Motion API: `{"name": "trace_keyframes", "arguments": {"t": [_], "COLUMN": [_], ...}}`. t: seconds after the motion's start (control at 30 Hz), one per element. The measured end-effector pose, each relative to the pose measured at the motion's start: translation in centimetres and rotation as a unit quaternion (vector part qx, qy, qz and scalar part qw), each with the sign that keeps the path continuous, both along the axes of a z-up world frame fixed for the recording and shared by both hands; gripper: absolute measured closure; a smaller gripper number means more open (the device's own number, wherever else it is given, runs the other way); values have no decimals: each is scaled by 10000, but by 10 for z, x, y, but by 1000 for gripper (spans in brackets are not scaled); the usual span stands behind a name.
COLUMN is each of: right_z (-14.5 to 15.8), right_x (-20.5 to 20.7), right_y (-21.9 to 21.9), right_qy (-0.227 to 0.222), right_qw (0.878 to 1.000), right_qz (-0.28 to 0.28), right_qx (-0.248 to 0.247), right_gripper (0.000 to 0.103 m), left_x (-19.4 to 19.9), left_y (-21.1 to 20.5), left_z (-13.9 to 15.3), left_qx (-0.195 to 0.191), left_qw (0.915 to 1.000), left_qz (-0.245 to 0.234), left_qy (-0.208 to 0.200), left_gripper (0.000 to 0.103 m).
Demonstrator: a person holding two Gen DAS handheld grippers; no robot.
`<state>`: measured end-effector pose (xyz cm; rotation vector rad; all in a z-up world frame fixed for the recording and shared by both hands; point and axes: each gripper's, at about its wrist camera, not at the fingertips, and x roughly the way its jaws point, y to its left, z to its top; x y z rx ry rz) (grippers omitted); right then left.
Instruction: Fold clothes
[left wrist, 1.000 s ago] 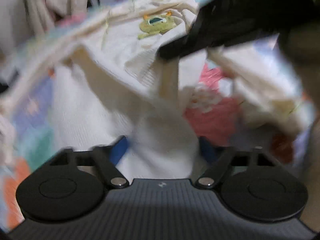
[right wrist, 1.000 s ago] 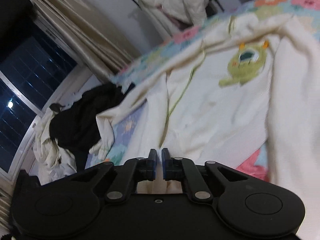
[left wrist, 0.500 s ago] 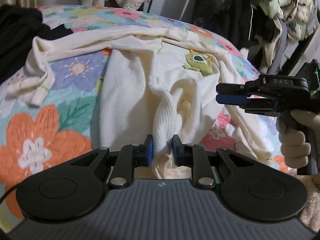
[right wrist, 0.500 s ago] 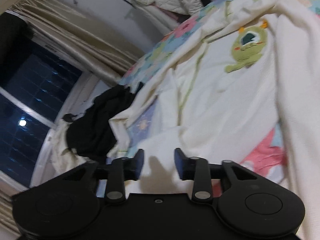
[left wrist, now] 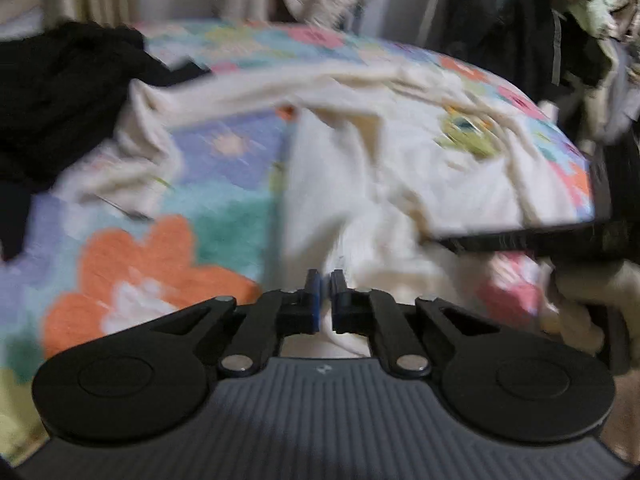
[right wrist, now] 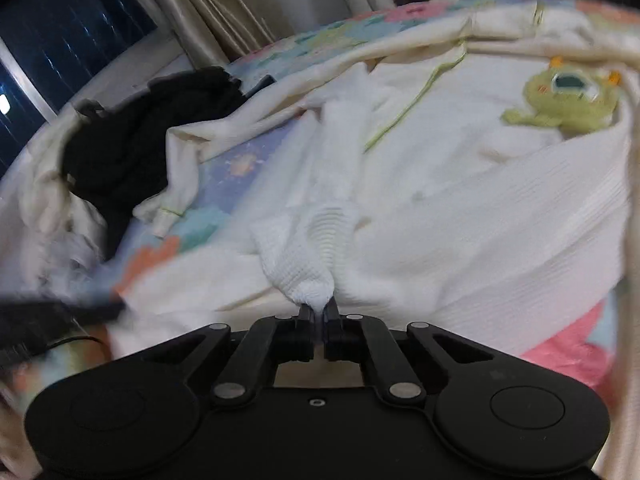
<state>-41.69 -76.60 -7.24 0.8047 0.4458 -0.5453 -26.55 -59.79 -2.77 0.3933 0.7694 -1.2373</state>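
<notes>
A cream knit garment [left wrist: 400,184] with a green frog patch [left wrist: 468,136] lies spread over a floral bedspread [left wrist: 140,264]. My left gripper [left wrist: 326,280] is shut on a thin fold of its near edge, and the view is blurred by motion. In the right wrist view the garment [right wrist: 460,208] and its frog patch [right wrist: 568,96] show clearly. My right gripper [right wrist: 318,310] is shut on a bunched fold of white waffle knit [right wrist: 308,252]. The right gripper's dark body [left wrist: 520,236] crosses the left wrist view, held by a hand [left wrist: 580,292].
A black garment [right wrist: 136,140] lies heaped at the bed's far left, also visible in the left wrist view as a black heap [left wrist: 60,92]. One cream sleeve [right wrist: 176,184] trails toward it. Curtains [right wrist: 208,4] and a dark window stand behind; hanging clothes [left wrist: 520,20] crowd the far right.
My right gripper was open half a second ago and has now shut on a fold of the cream garment. The left gripper's fingers have closed tighter on the cloth and it is moving.
</notes>
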Motion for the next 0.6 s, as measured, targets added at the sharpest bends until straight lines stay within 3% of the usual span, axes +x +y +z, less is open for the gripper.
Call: {"name": "trace_keyframes", "arguments": {"t": [0.17, 0.3, 0.4, 0.53, 0.57, 0.6], "right_z": [40, 72, 71, 51, 50, 49], "right_x": [-33, -60, -85, -90, -90, -89], "right_y": [33, 59, 69, 61, 59, 58], "right_qy": [-206, -370, -615, 340, 406, 473], "right_qw": [9983, 9946, 9933, 9927, 9923, 9918], "right_qz": [-197, -354, -594, -1000, -1024, -1048], "right_qx": [-503, -904, -783, -580, -568, -555], "right_gripper": [97, 97, 97, 97, 97, 97], "left_x": [27, 56, 78, 107, 112, 110], "left_y": [30, 63, 78, 99, 102, 98], "left_z": [33, 60, 62, 66, 64, 55], "left_qx": [-442, -687, -695, -705, -696, -643], "left_qw": [9932, 9768, 9720, 9633, 9627, 9693], "left_qz": [589, 1256, 1648, 2167, 2239, 2088], "left_qy": [-902, -1594, -1521, -1420, -1353, -1126], "left_gripper": [100, 102, 102, 102, 101, 99]}}
